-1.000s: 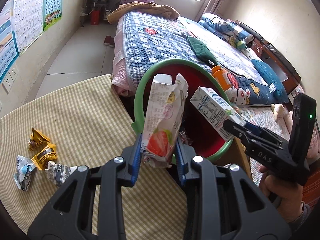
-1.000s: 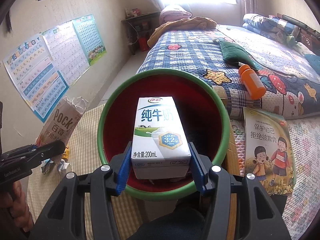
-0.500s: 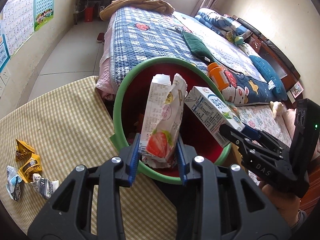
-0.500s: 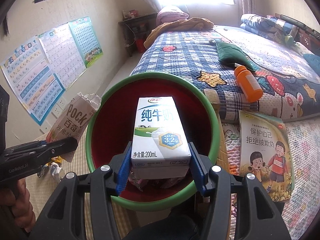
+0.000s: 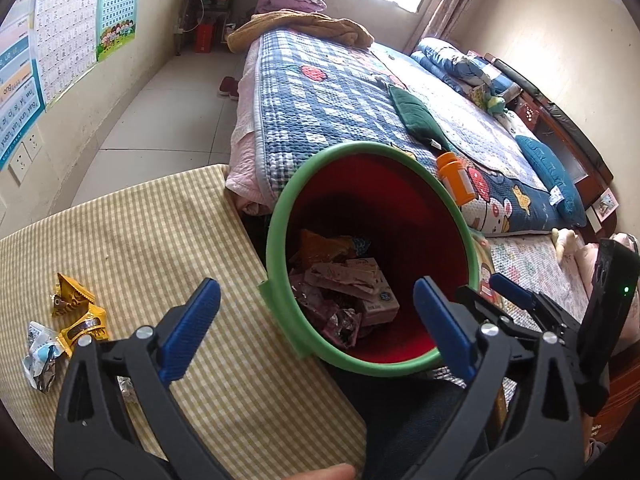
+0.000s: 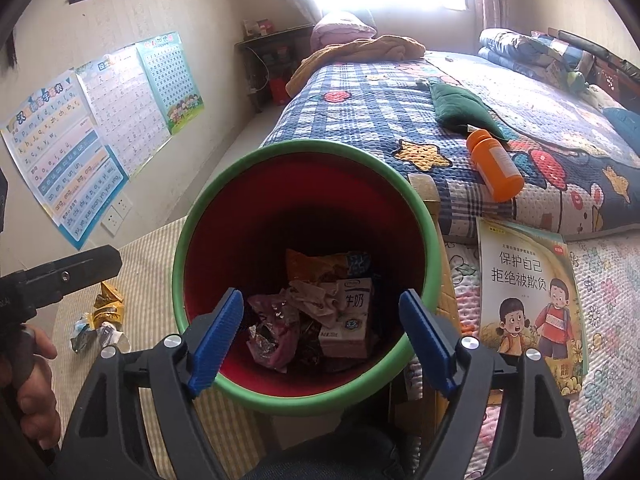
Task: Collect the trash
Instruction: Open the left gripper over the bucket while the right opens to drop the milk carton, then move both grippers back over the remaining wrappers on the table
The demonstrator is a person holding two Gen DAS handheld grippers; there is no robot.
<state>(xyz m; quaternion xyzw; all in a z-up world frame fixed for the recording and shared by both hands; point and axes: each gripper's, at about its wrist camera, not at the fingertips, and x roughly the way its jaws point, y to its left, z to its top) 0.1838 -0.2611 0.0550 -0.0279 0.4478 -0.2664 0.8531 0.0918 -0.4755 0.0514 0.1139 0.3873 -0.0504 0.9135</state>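
Crinkled foil and thin printed film are what is left for me to collect: a small cluster of wrappers [image 5: 64, 340] lies on the checked tablecloth [image 5: 168, 240], well off to the left of the bin [image 5: 374, 258], with two yellow-gold ones touching each other and a pale silvery-blue one just beside them. Both my grippers are over the bin with nothing in them; the left gripper [image 5: 316, 328] has its jaws opening wide, empty between the blue pads, and the right gripper [image 6: 320, 340] is opening too, also empty. Down in the red bin the milk carton [image 6: 350, 320] rests among crumpled packets, next to a flattened pinkish box [image 5: 340, 276], so I judge that part done. The wrappers should weigh almost nothing and give no resistance (they will likely crush flat rather than push back), and the glossy foil could slide out of a shallow pinch. I would take each one across its bunched, crumpled middle, where the folds give the pads some bulk, rather than by a flat edge lying tight to the cloth. The yellow pair sit so close that one bite may lift both, or drag the neighbour along. Nothing here looks fragile, so a firm squeeze should do no harm.
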